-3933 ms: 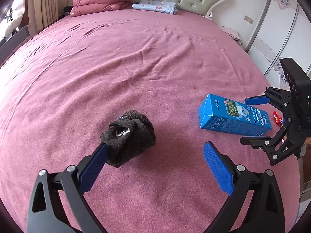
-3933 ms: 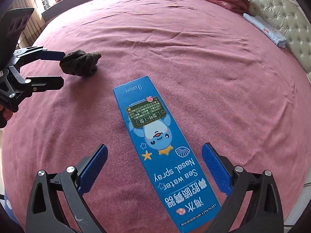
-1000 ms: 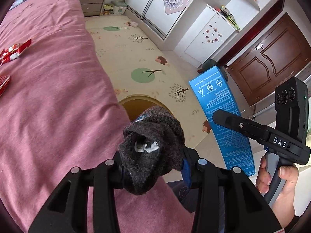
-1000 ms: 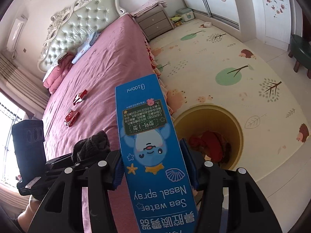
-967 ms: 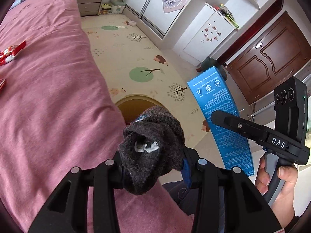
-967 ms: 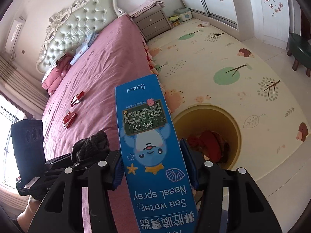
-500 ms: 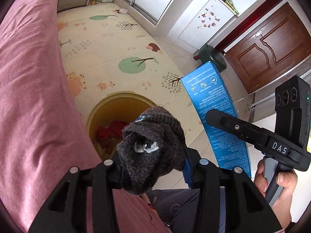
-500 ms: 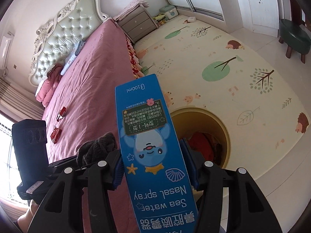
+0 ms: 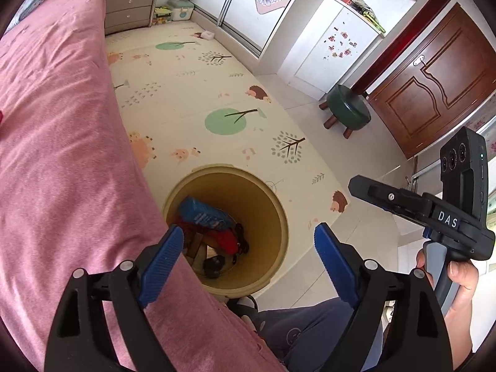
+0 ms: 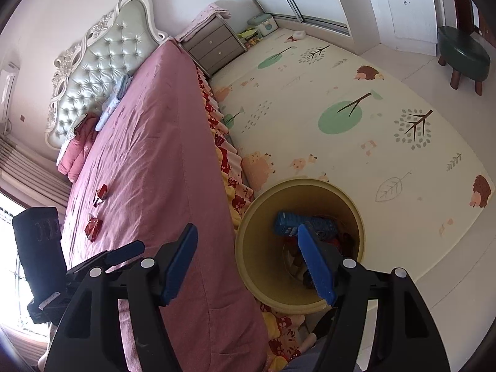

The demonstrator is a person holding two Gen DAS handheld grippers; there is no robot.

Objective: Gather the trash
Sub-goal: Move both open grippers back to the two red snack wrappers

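The blue box [image 9: 203, 214] lies tilted inside the yellow bin [image 9: 276, 214], near the top of the heap, leaning toward the bin wall on the bed side. Below it in the bin sits red trash [image 9: 228, 240], and lower still, at the bottom, a dark grey bundle [image 9: 214, 265] that looks like the sock. In the right wrist view the same blue box [image 10: 286, 223] shows against the inner wall of the bin [image 10: 257, 248], partly hidden by a blue pad.

The bin stands on the floor right against the side of the bed [image 9: 62, 155], at the edge of the patterned play mat [image 9: 217, 93].

The left gripper [image 9: 245, 260] hangs above the bin with its blue pads spread wide and nothing between them; one finger is over the pink cover, the other over the bin's far rim. The right gripper [image 10: 248, 259] is likewise spread wide and empty, one pad over the bed edge, the other over the bin's mouth. From the left wrist view the right gripper [image 9: 387, 197] is seen side-on to the right of the bin, held by a hand [image 9: 458, 272].

On the bed cover [image 10: 148, 155], well away from the bin toward the headboard [image 10: 102, 59], lie two red wrappers [image 10: 100, 195] [image 10: 93, 228]. A green stool [image 9: 348, 111] stands beyond the mat, far from the bin.
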